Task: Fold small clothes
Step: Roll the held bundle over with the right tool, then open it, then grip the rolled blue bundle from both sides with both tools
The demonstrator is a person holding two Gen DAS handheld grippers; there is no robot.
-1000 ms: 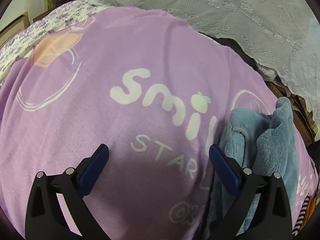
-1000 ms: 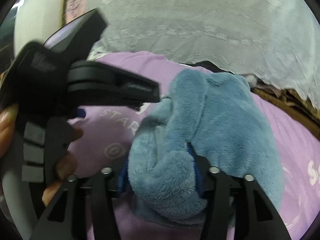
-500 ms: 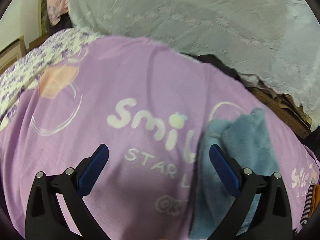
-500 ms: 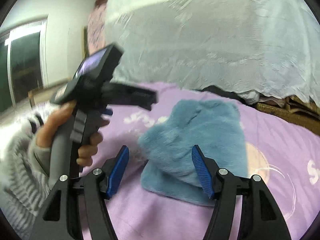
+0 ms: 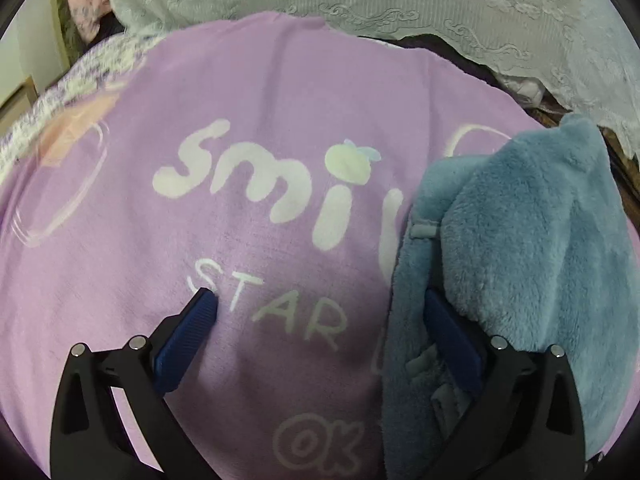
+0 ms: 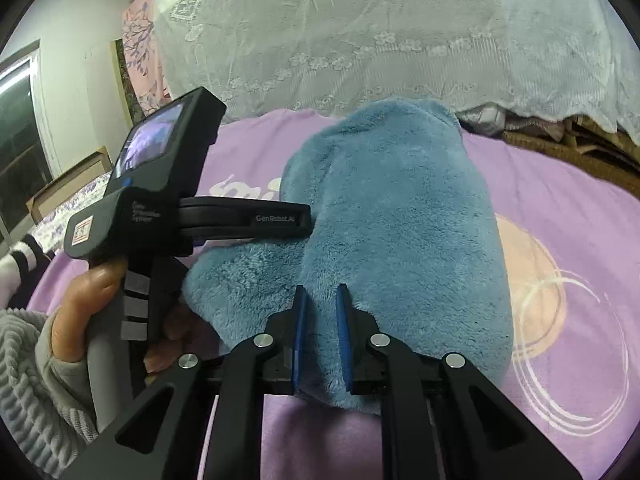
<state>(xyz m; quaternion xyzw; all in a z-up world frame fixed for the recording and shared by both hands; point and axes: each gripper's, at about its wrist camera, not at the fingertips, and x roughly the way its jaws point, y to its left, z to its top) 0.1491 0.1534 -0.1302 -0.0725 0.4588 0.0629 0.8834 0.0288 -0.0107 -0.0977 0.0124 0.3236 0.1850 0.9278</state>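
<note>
A fluffy blue garment (image 6: 400,216) lies bunched and partly folded on a purple blanket (image 6: 560,208) printed with white letters. My right gripper (image 6: 321,300) is shut on the near edge of the garment, its blue pads pinching a fold of fleece. In the left wrist view the garment (image 5: 520,240) is on the right. My left gripper (image 5: 320,304) is open low over the blanket (image 5: 260,100), and its right pad (image 5: 448,332) touches the garment's left edge. The left gripper also shows in the right wrist view (image 6: 240,220), held by a hand, at the garment's left side.
White lace fabric (image 6: 360,32) hangs behind the blanket, and it also shows in the left wrist view (image 5: 400,0). A floral sheet (image 5: 48,100) lies at the far left. A woven brown edge (image 6: 560,148) borders the blanket at the right. A window (image 6: 16,140) is at the left.
My right gripper was shut on the garment, opened and drew back, and has now closed on its near edge. My left gripper moved back down against the garment's left side.
</note>
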